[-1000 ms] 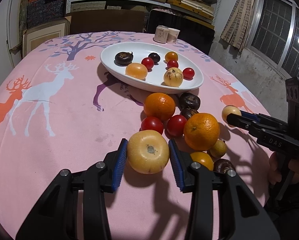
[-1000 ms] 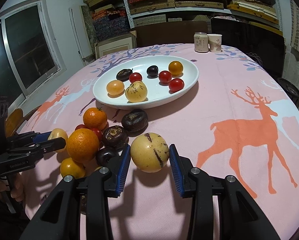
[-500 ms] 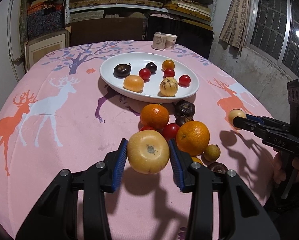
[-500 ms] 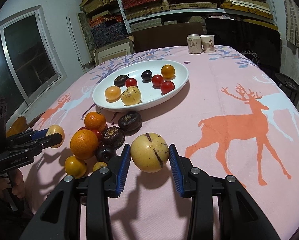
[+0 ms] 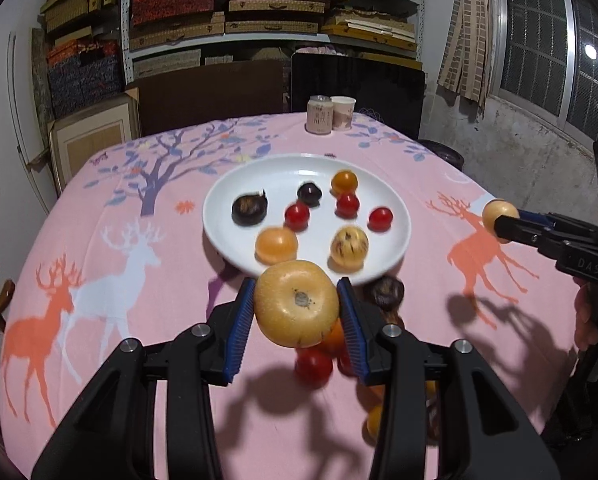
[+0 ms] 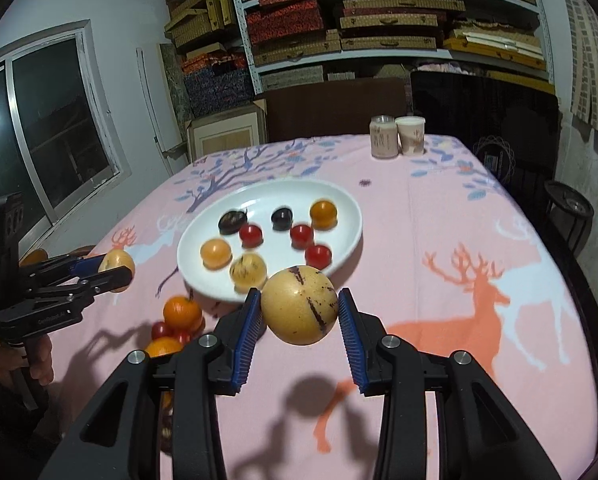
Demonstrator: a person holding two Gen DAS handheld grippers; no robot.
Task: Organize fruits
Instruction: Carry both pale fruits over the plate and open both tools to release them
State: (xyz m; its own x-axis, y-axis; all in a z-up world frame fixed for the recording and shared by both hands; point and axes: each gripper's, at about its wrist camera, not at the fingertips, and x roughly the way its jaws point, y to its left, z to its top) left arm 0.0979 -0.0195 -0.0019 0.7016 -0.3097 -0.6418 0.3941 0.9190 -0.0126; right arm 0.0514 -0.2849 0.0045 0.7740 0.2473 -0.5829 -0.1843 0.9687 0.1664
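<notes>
My left gripper (image 5: 297, 306) is shut on a round yellow fruit (image 5: 296, 304), held in the air just short of the white oval plate (image 5: 223, 208). My right gripper (image 6: 299, 310) is shut on a yellow fruit with dark streaks (image 6: 299, 305), also lifted above the cloth near the plate (image 6: 351, 236). The plate holds several small fruits: red, dark, orange and yellow. Loose oranges (image 6: 182, 312) and red fruits (image 5: 313, 366) lie on the pink cloth below the left gripper, partly hidden by it. Each gripper shows in the other's view with its fruit: right gripper (image 5: 499, 220), left gripper (image 6: 117, 266).
A can (image 5: 319, 114) and a paper cup (image 5: 343, 113) stand at the table's far edge. Shelves of boxes fill the back wall, with dark chair backs (image 5: 357, 84) behind the table. A hand (image 6: 39, 360) holds the left gripper's handle. A dark fruit (image 5: 383, 292) lies by the plate's near rim.
Both grippers have risen off the cloth with their fruits and moved closer to the plate. The loose fruit pile has dropped lower in both views.
</notes>
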